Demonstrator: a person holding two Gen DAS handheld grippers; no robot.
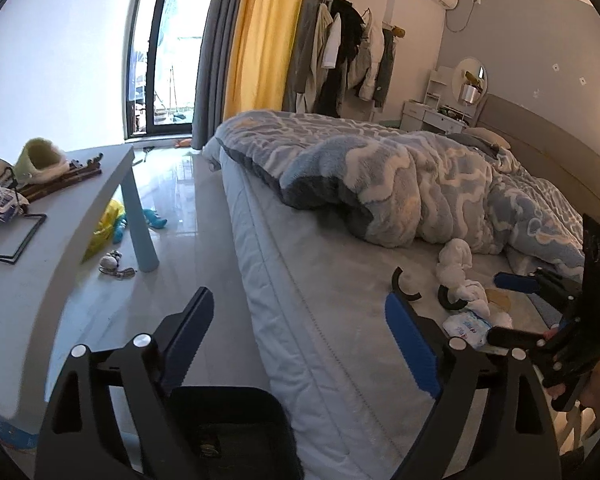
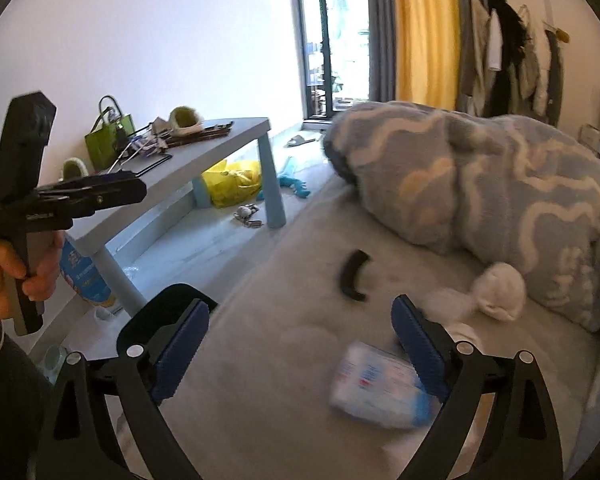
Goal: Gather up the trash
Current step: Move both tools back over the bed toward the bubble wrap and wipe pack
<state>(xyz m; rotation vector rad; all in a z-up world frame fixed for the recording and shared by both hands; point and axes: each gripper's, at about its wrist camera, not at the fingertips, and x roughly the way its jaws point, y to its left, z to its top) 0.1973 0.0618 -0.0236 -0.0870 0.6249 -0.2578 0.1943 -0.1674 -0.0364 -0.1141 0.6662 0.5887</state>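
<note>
Tissue pack [image 2: 380, 390] lies beside open right gripper [image 2: 300, 332].

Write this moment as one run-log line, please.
task: collect trash | left gripper: open, empty | right gripper: open, over tissue pack on bed | nothing grabbed yet

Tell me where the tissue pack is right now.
The tissue pack lies on the bed just ahead of the right gripper, by its right finger, with white crumpled tissues beyond it near the blanket.
</note>
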